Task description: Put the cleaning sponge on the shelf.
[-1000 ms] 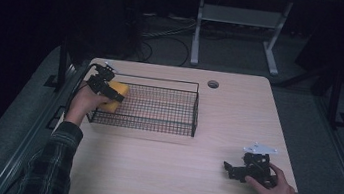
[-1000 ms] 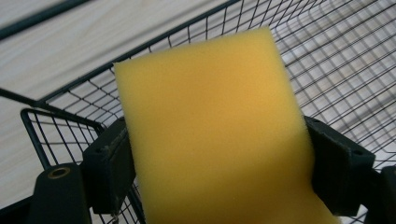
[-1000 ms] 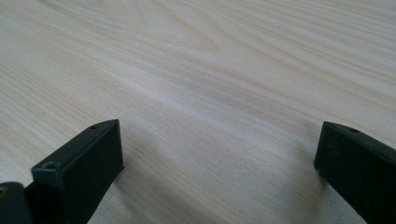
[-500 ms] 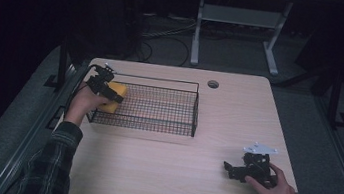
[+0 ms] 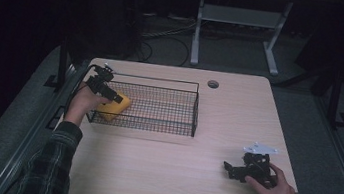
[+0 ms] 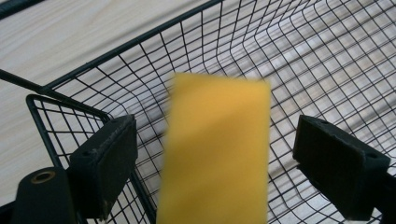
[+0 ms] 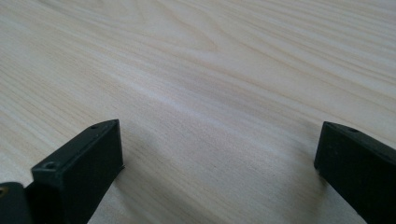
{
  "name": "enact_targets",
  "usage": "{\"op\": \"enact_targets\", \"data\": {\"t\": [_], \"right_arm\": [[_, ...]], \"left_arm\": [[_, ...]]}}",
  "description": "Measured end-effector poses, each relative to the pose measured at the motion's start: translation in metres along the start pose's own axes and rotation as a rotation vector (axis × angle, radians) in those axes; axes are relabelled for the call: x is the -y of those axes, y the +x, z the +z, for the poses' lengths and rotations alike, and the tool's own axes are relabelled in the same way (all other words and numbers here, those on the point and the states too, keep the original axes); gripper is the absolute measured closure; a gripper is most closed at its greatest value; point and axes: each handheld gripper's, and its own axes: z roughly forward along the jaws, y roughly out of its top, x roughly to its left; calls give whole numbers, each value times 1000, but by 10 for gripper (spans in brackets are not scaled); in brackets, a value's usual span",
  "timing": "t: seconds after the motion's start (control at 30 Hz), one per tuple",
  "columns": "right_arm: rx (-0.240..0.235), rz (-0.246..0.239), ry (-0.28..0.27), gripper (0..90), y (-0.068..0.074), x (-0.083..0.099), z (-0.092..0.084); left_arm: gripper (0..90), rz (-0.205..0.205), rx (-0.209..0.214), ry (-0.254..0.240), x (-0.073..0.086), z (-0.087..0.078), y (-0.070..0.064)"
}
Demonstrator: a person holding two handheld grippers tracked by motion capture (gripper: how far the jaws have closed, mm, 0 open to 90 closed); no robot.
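A yellow rectangular block [image 6: 215, 149] shows blurred between the wide-apart jaws of my left gripper [image 6: 215, 140], touching neither pad. From above, the yellow block [image 5: 114, 106] is at the left end of a black wire basket [image 5: 162, 80], with the left gripper [image 5: 117, 98] open just over it, reaching in across the basket's left wall. Far off at the table's front right, my right gripper [image 5: 229, 169] lies low over the wood, open. Between its jaws [image 7: 219, 149] there is only bare tabletop.
The light wooden table [image 5: 159, 176] has a round cable hole [image 5: 213, 84] at the back. The basket's mesh walls [image 6: 327, 56] rise around the left gripper. A white desk frame [image 5: 238, 20] and cables stand on the dark floor behind.
The yellow block has gone from up at the left gripper's jaws to lower in the basket's left end, and it is motion-blurred now. The right gripper has stayed put.
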Motion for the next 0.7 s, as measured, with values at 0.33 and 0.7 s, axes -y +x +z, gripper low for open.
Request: {"op": "enact_targets", "data": {"t": [0.33,0.7], "right_arm": [[0,3,1,3,0,0,0],[0,2,1,4,0,0,0]], "left_arm": [[136,12,18,-73,4,-21,-14],[139,24,41,-127,24,-41,-33]]}}
